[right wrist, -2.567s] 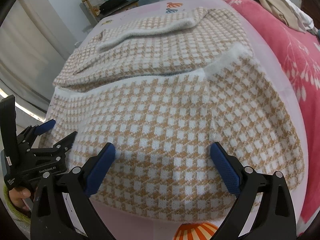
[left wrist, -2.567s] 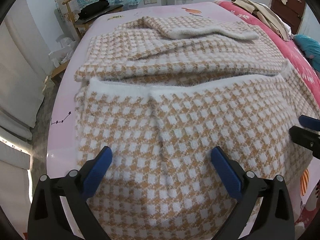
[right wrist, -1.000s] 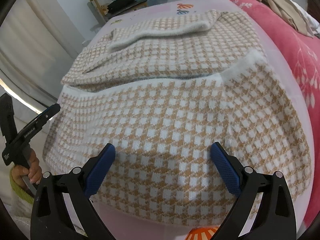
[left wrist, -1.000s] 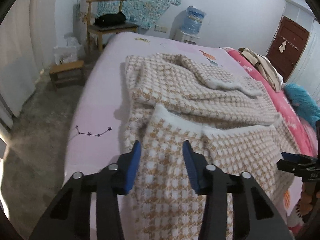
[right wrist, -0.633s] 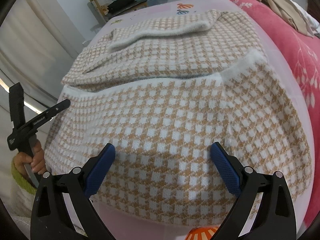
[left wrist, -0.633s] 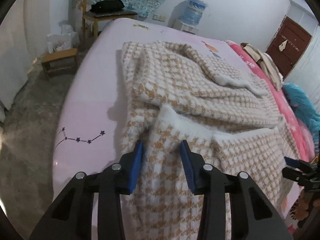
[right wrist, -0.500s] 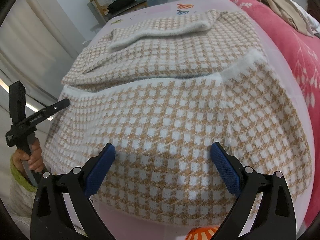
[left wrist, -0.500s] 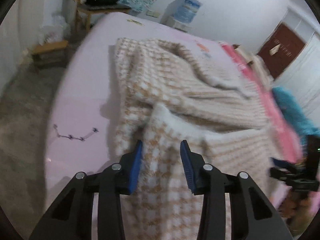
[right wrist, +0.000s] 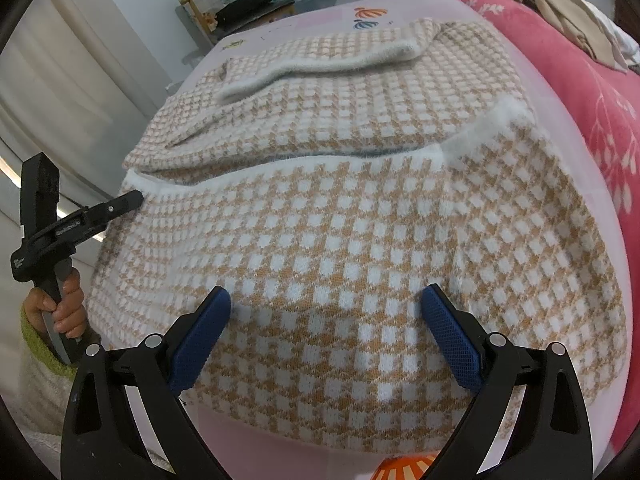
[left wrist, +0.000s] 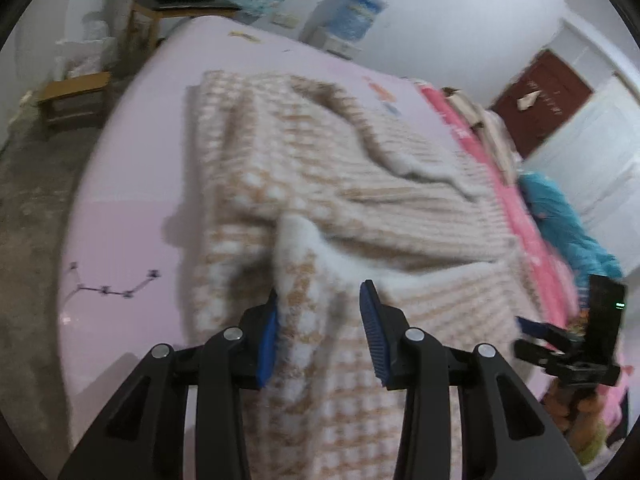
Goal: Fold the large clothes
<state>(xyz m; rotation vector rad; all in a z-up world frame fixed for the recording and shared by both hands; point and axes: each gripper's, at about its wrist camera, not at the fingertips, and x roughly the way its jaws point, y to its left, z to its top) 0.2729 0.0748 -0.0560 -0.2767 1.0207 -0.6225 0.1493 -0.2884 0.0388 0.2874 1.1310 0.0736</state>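
The left claw has narrowed its jaws and swung to the sweater's left corner; the white hem now bunches between its pads, one pad touching, not clearly pinched. That looks like the start of a fold. The right claw hangs wide open over the near edge, holding nothing. Bare pink sheet lies left of the left claw.

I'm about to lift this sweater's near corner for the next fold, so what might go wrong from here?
1. The left gripper straddles only a raised ridge of the checked sweater near its white-trimmed corner; a shallow bite may slip.
2. The right gripper is open above the fabric, so lifting one side alone could skew the fold.
3. Dragging may disturb the folded sleeve.
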